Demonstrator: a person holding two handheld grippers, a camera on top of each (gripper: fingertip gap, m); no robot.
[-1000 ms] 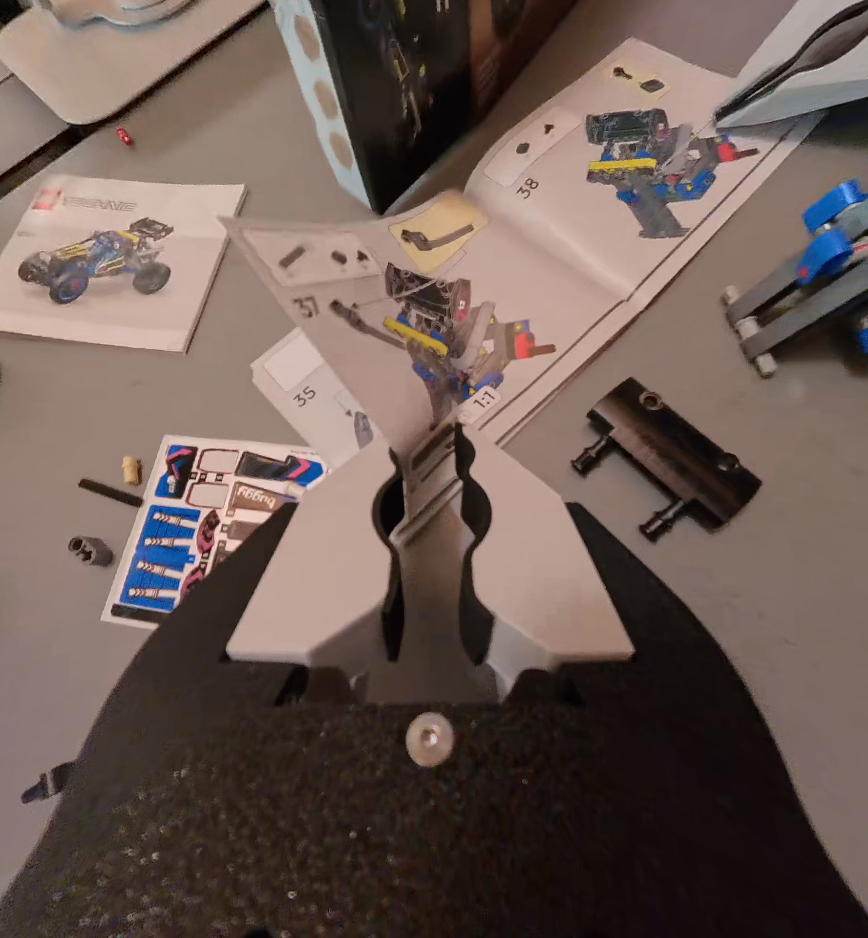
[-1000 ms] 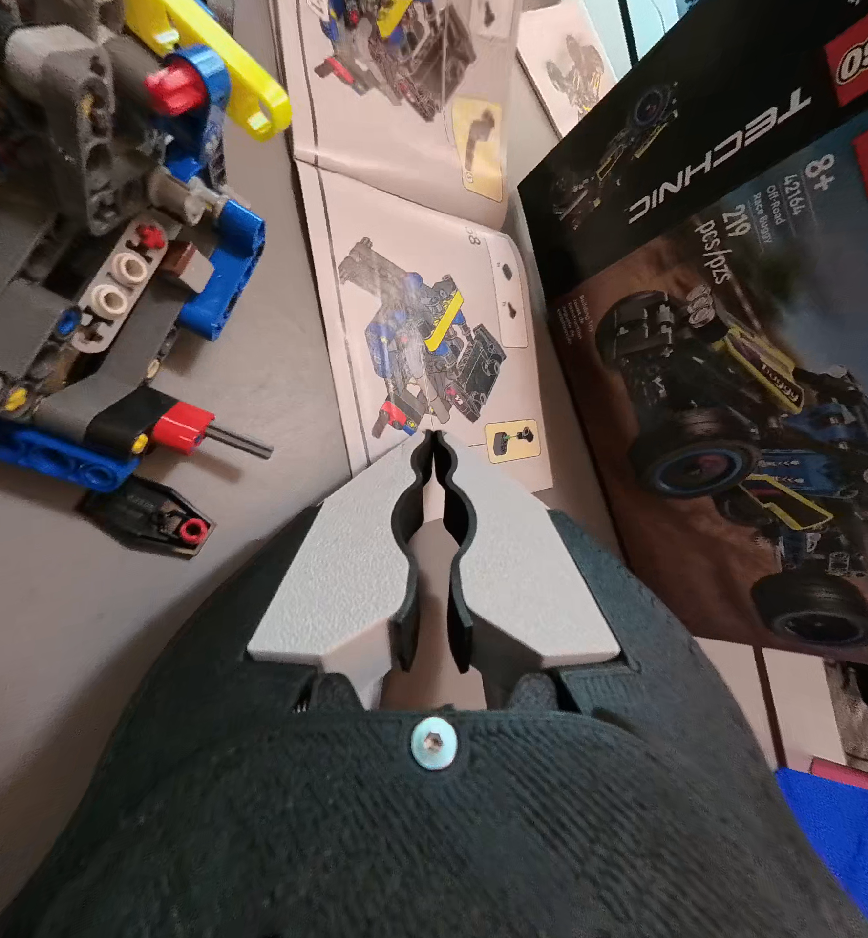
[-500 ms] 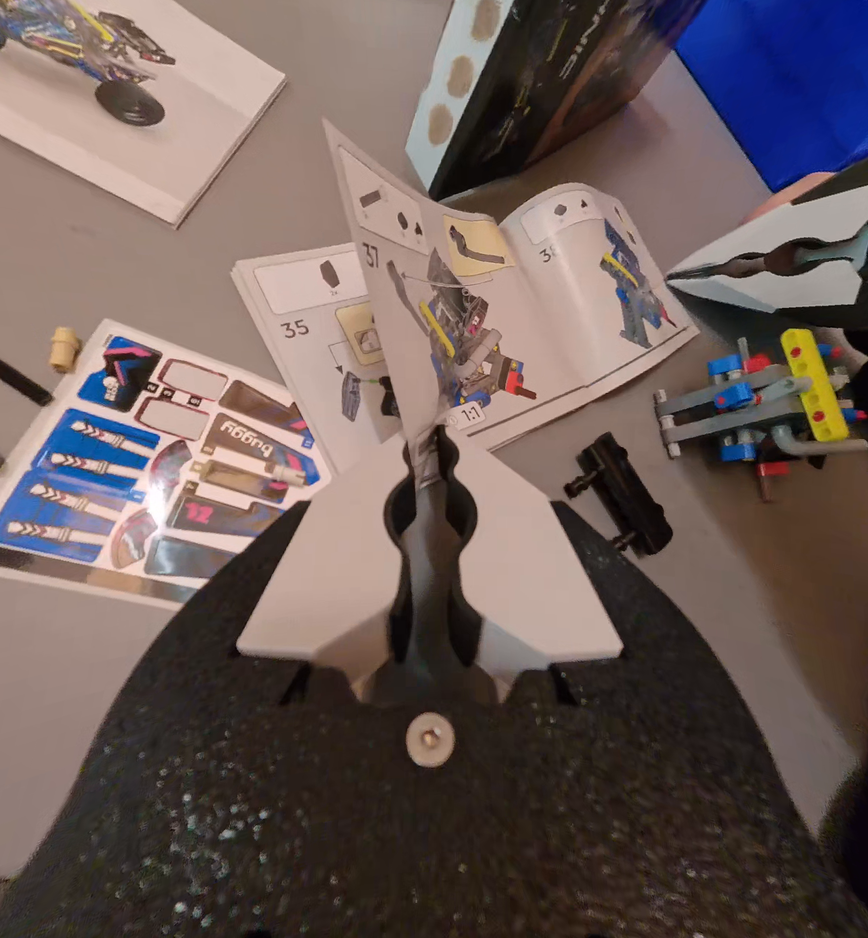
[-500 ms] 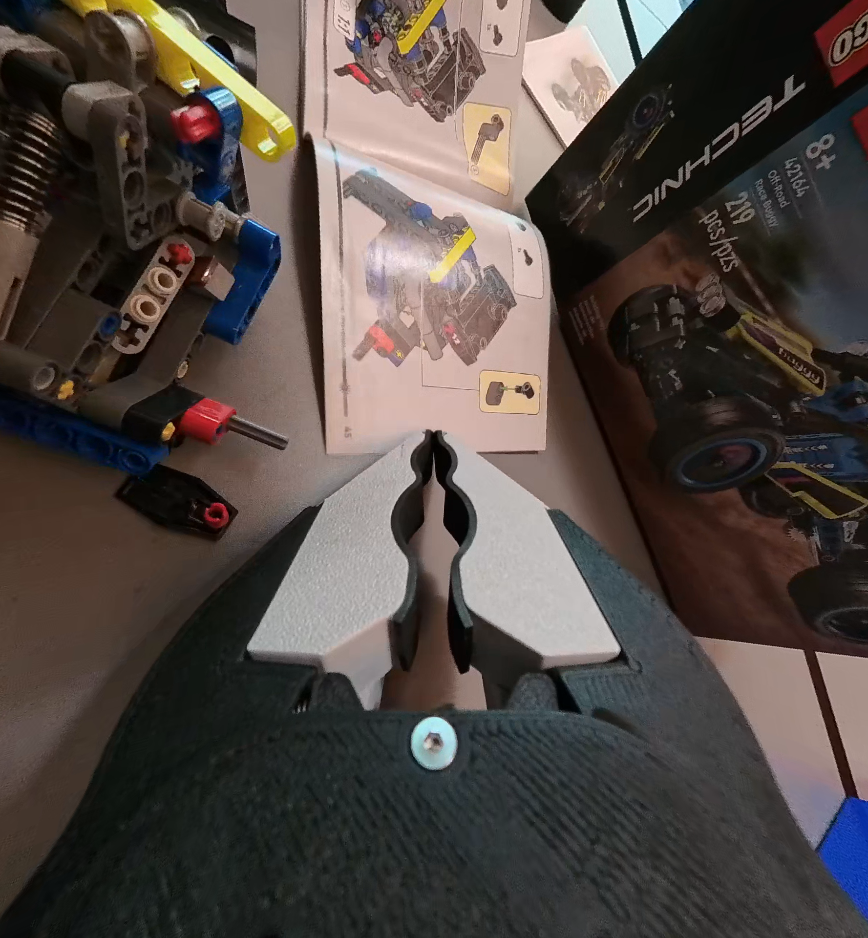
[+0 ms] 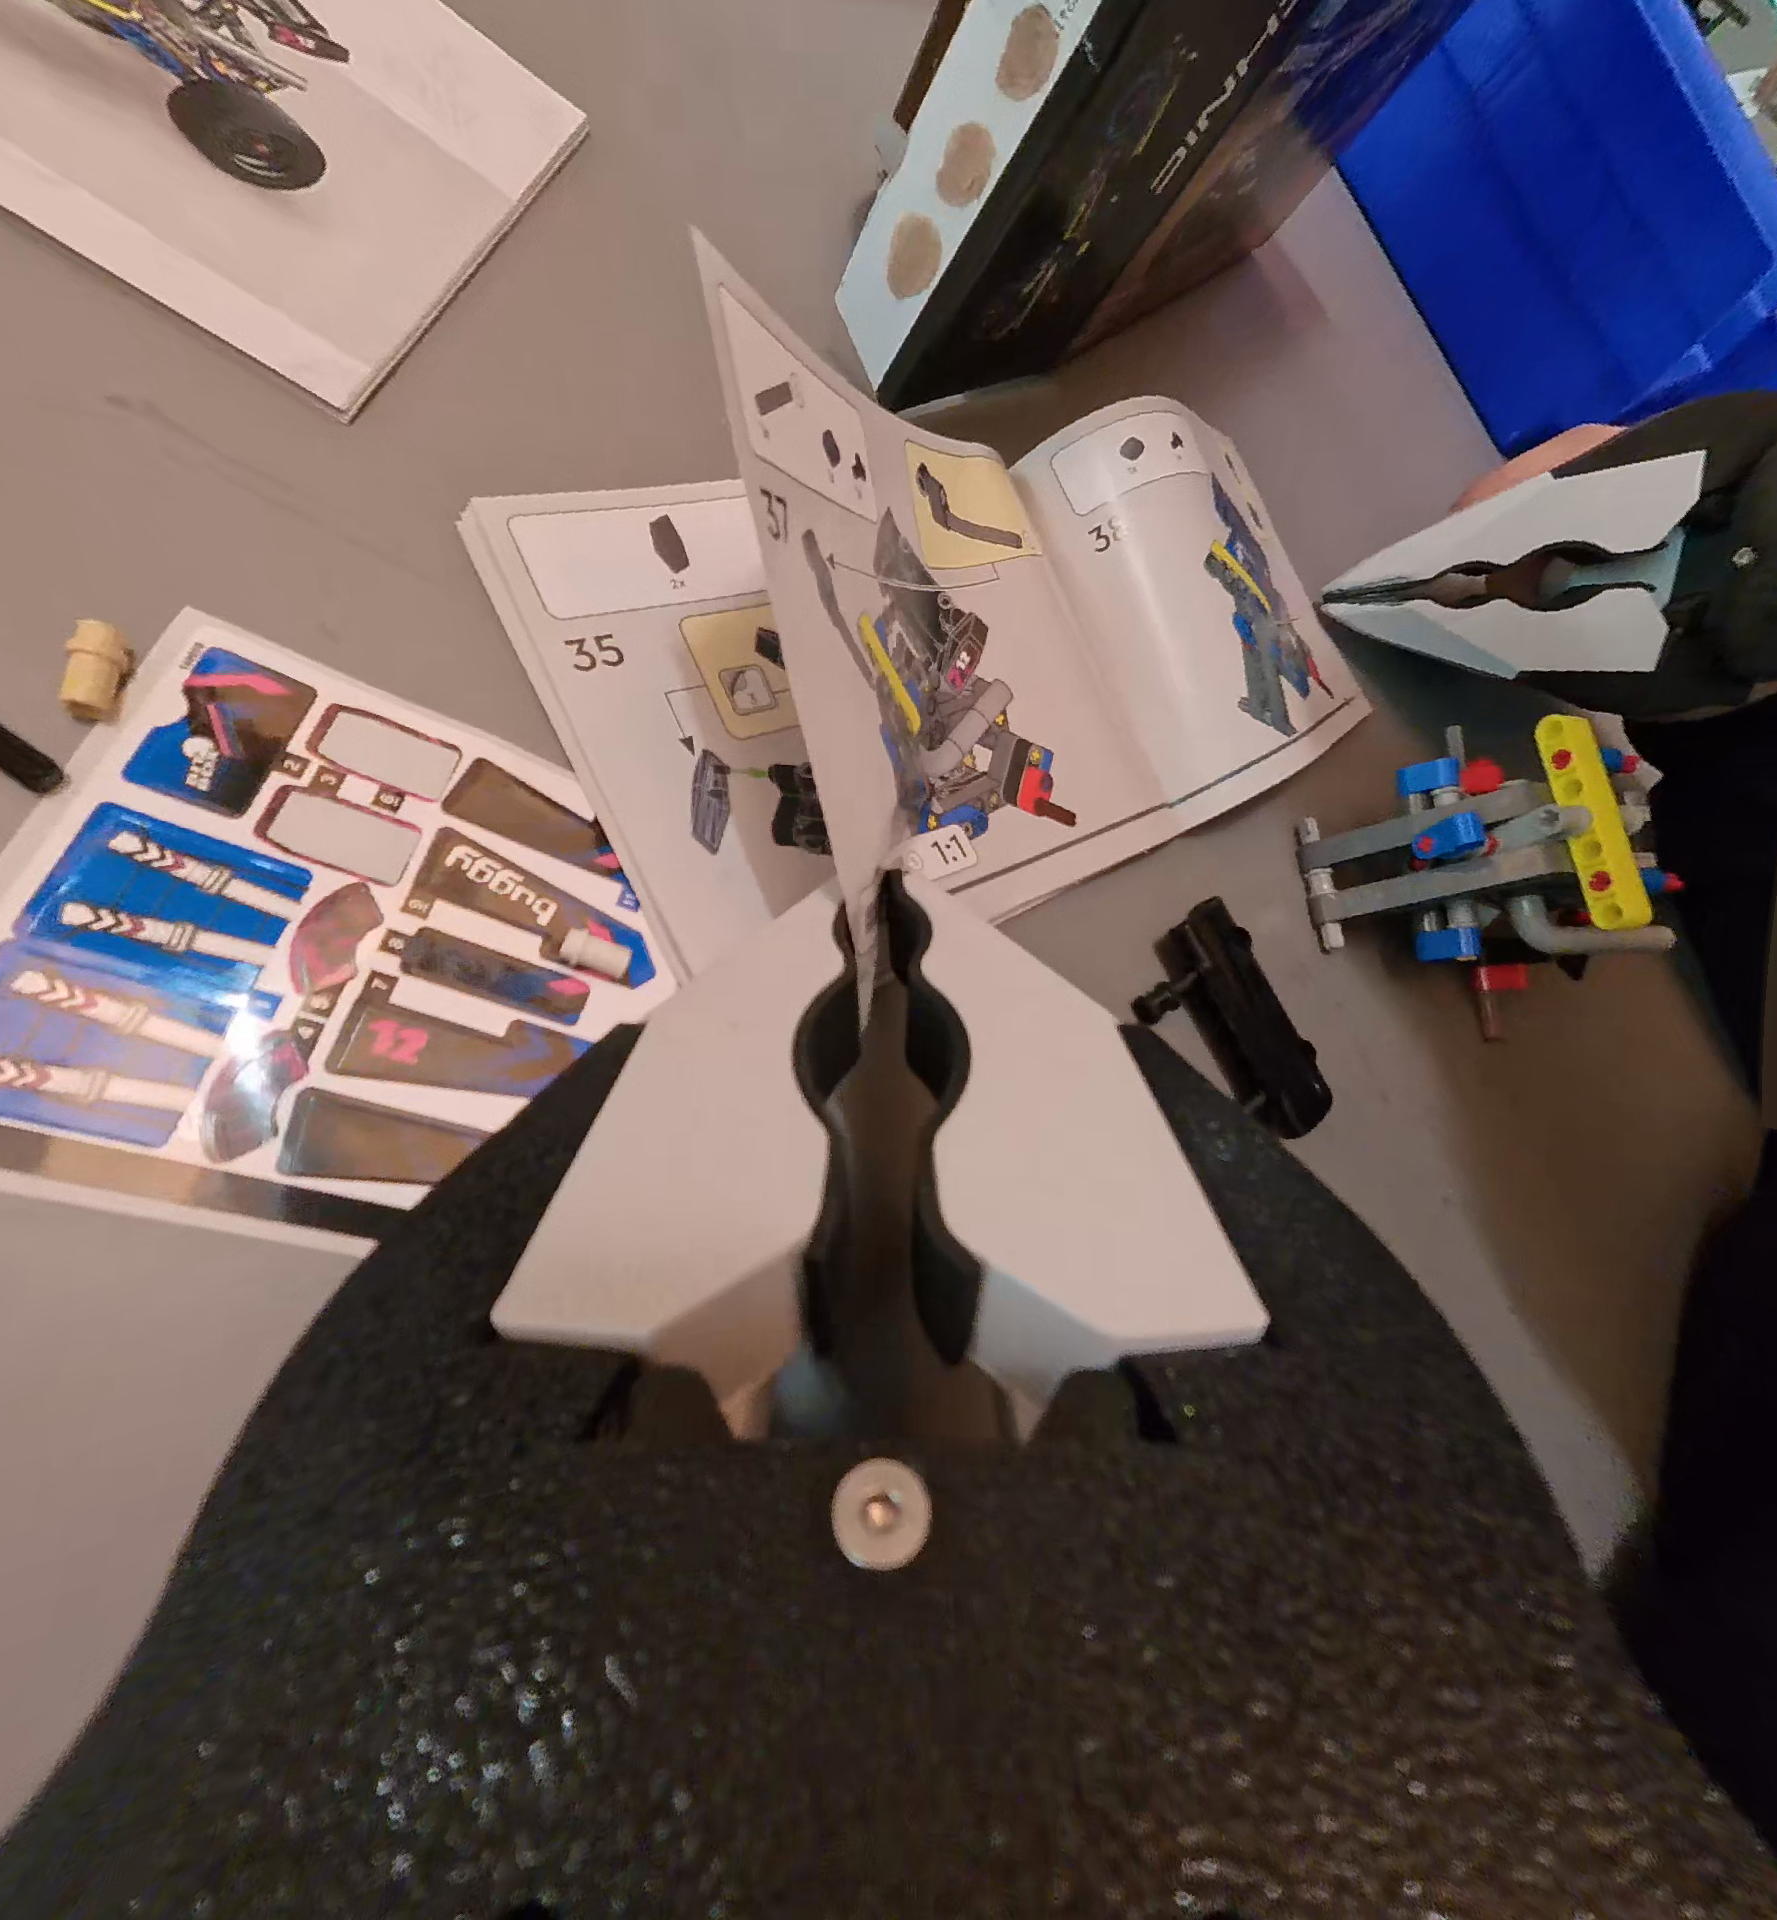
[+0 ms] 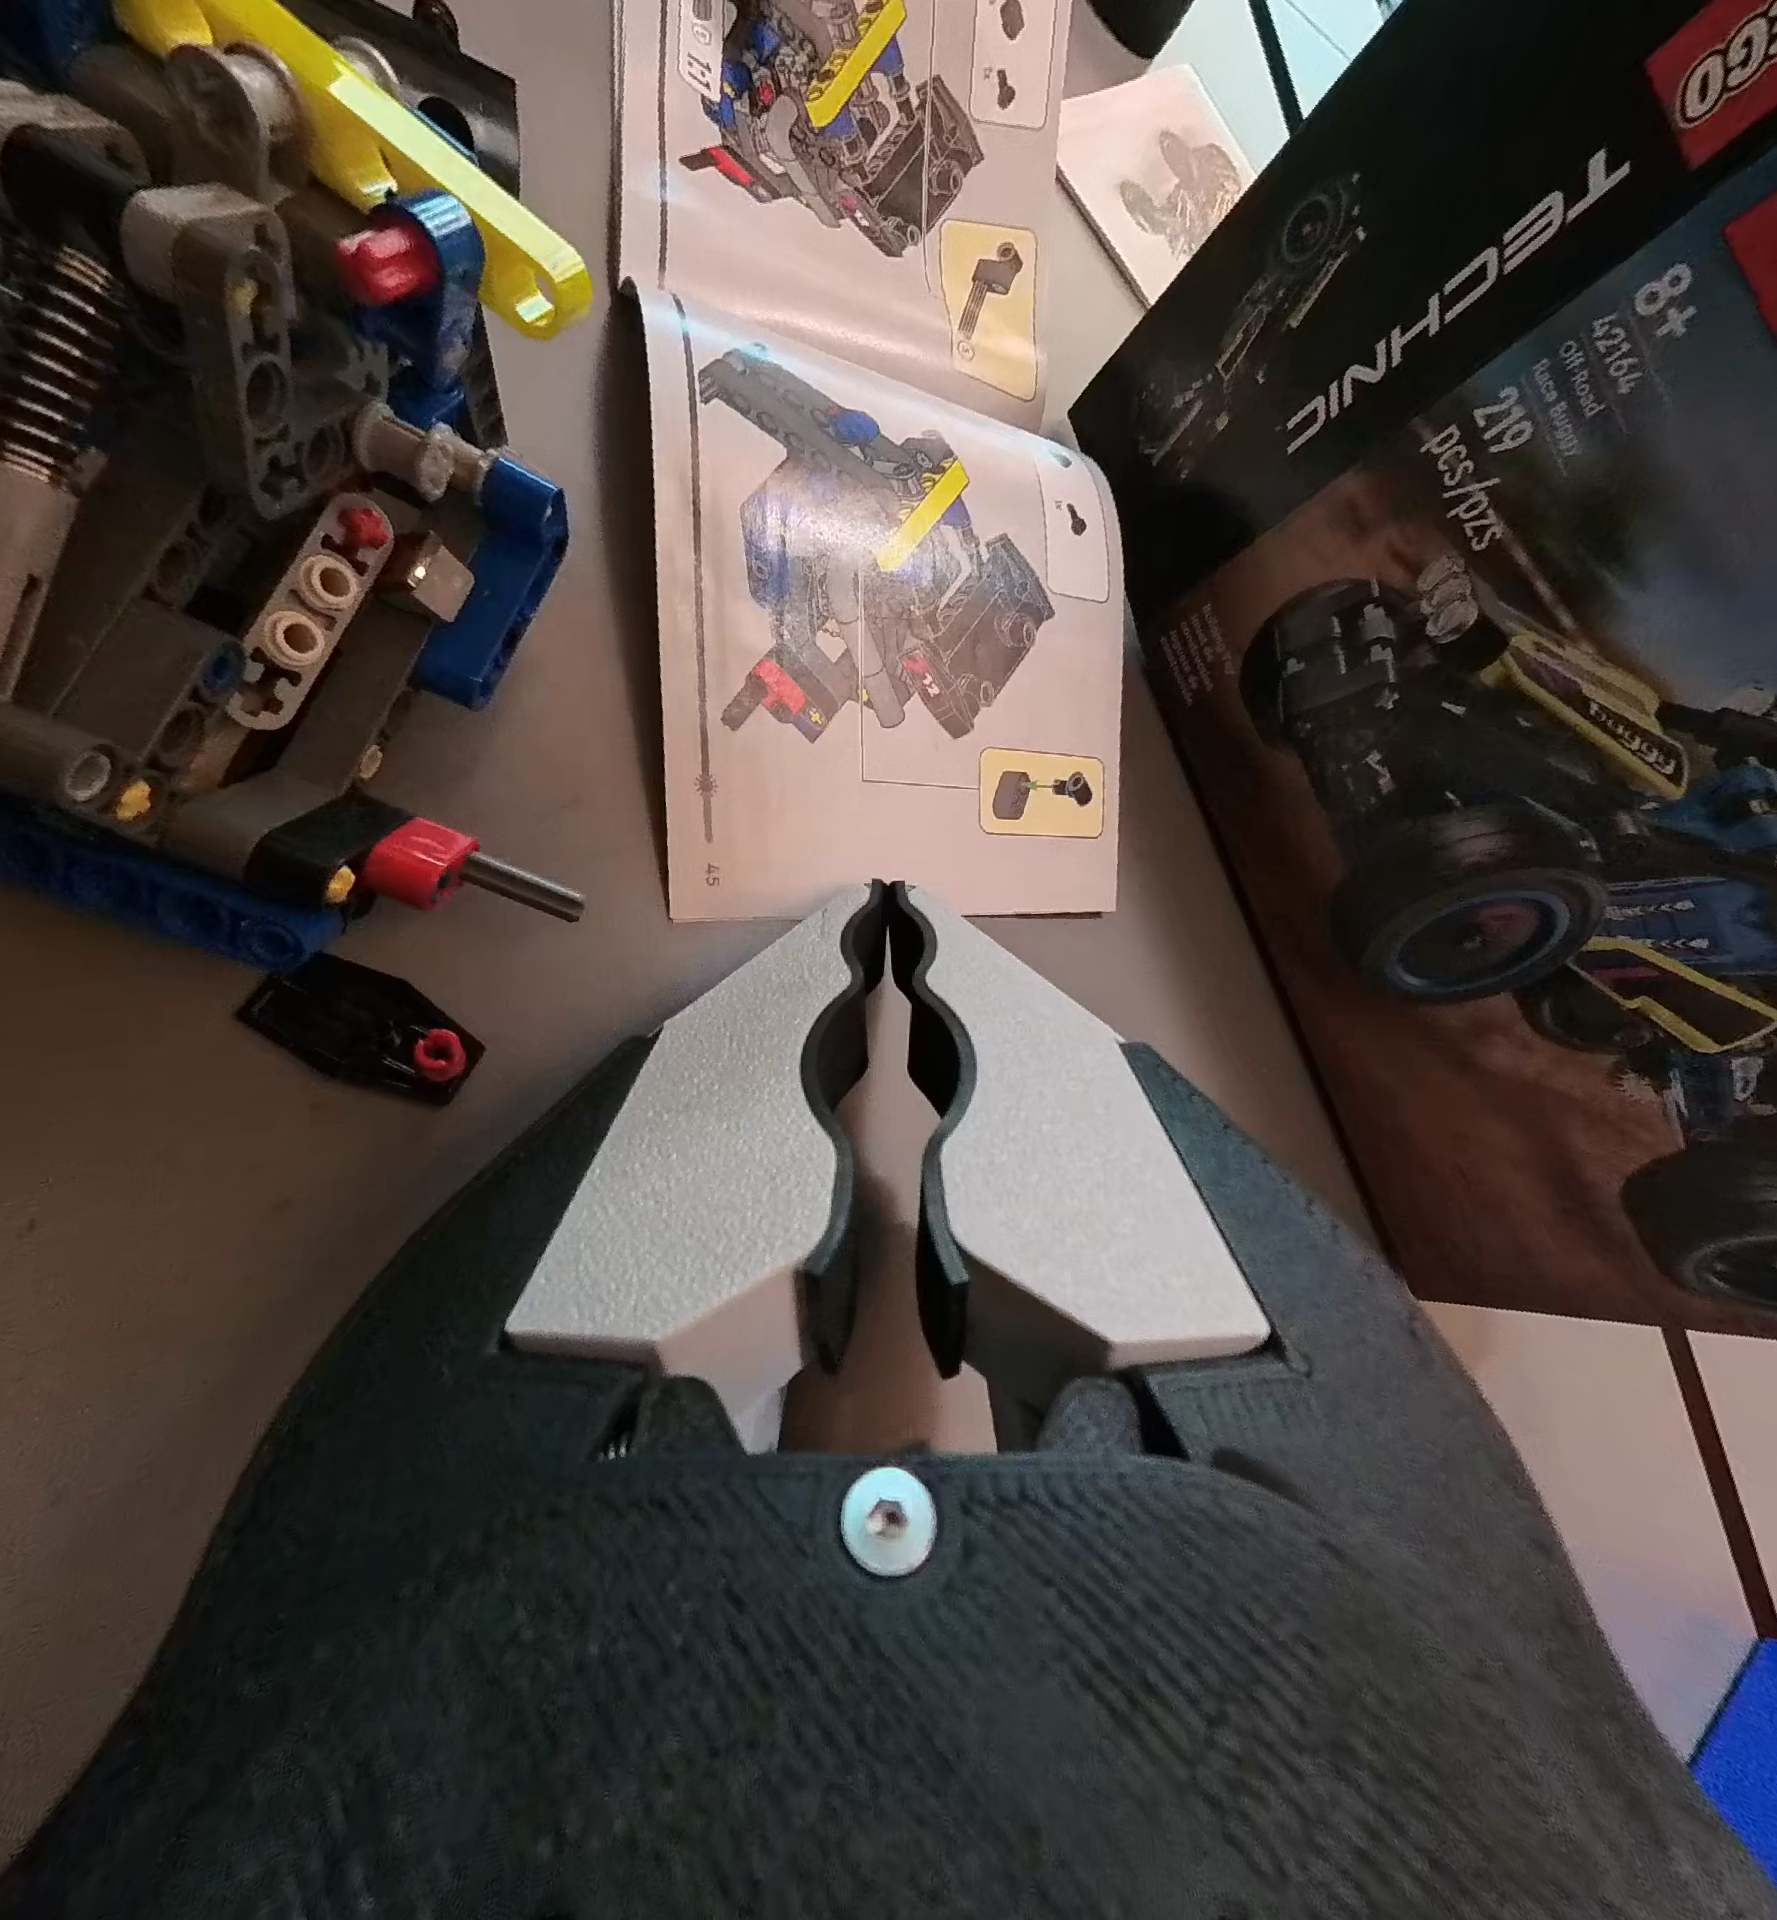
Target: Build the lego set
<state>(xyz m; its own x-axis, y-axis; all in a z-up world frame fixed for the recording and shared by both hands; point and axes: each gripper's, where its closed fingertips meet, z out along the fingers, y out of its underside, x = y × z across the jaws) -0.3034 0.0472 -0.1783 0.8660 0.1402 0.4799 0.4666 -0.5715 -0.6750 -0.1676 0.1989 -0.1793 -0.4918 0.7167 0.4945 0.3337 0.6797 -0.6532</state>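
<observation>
My left gripper [image 5: 879, 899] is shut on the lower corner of one page [image 5: 832, 582] of an open instruction booklet [image 5: 1154, 644] and holds that page lifted upright above the rest. The booklet lies on the grey table [image 5: 188, 478]. My right gripper [image 6: 886, 894] is shut with nothing between its pads, its tips at the near edge of the booklet's right-hand page [image 6: 894, 665]. It also shows in the left wrist view [image 5: 1466, 597], at the right, beside the booklet. A partly built toy vehicle assembly [image 6: 209, 520] lies left of my right gripper.
A sticker sheet [image 5: 271, 925] lies left of my left gripper. A second closed booklet [image 5: 271, 156] lies at the far left. The toy set's box [image 6: 1507, 644] stands behind the booklet. A black part [image 5: 1237, 1018], a black panel [image 6: 354, 1029], a tan peg [image 5: 94, 665] and a blue bin [image 5: 1580, 197] are around. The grippers' ends are close to 20 cm from one another. The tan peg [image 5: 94, 665] lies some 11 cm from my left tips, 30 cm from my right tips.
My left gripper closed on the page's corner and lifted it upright, swinging left. My right gripper stayed shut and drew back a little toward the booklet's near edge.
</observation>
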